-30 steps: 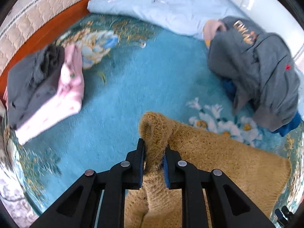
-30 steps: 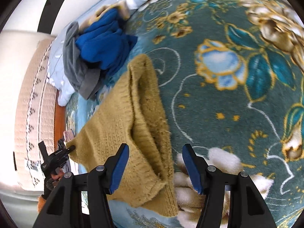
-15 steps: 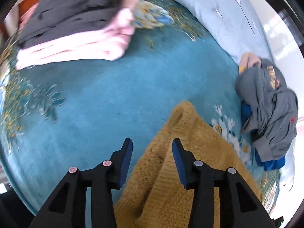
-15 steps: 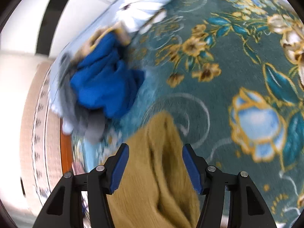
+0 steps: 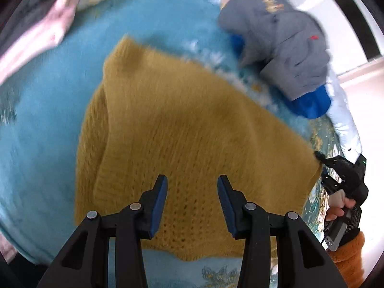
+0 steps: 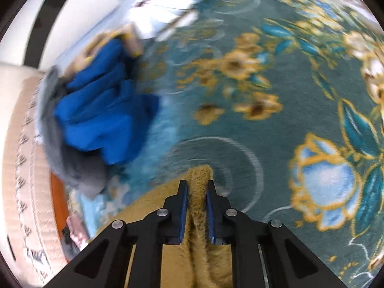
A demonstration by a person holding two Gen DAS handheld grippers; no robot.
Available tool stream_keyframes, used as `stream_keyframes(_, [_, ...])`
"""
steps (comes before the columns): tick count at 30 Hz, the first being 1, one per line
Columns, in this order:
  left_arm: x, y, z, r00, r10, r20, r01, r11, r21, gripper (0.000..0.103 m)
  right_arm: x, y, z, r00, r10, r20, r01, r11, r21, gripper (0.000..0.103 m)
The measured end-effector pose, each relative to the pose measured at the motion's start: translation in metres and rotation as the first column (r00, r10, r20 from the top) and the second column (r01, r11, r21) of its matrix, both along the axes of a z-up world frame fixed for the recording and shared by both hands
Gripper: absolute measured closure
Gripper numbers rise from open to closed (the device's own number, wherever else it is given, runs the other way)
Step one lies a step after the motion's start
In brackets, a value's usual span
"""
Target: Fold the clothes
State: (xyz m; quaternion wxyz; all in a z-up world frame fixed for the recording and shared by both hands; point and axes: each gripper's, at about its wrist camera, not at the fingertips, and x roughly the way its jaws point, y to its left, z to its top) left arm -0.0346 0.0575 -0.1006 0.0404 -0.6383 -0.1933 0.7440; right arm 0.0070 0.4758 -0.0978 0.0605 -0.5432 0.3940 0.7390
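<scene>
On a teal floral blanket (image 5: 43, 124), the soft, floppy mustard sweater (image 5: 192, 124) lies beside the grey-blue pile (image 5: 283, 48), right claw (image 6: 196, 201) clamped on its corner fold, left claw (image 5: 192, 201) spread apart above its hem, the likeliest second hold.

Sweater (image 5: 182, 124) on blanket (image 5: 43, 124); clothes pile (image 5: 283, 48) beyond-right; folded stack (image 5: 36, 31) beyond-left.

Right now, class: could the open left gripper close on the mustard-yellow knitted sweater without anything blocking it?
Probably yes. The left gripper hangs open directly over the mustard-yellow knitted sweater, with only knit between its fingers; the right gripper pinches a far edge.
</scene>
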Motion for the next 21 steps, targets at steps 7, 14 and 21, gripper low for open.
stream_keyframes(7, [0.003, -0.005, -0.038, 0.984, 0.031, 0.174, -0.024, 0.999, -0.042, 0.059, -0.002, -0.002, 0.003, 1.000, 0.020, 0.004, -0.020, 1.000, -0.017, 0.081])
stream_keyframes(14, [0.005, -0.019, -0.040, 0.976, 0.104, 0.193, -0.110, 0.994, 0.018, 0.059, 0.055, 0.002, 0.024, 0.995, 0.069, -0.066, -0.074, 0.994, -0.083, 0.055])
stream_keyframes(21, [0.014, -0.053, -0.011, 0.962, 0.259, 0.086, -0.266, 0.961, 0.077, 0.059, 0.131, 0.004, 0.009, 0.994, 0.101, -0.033, -0.105, 0.979, -0.175, 0.042])
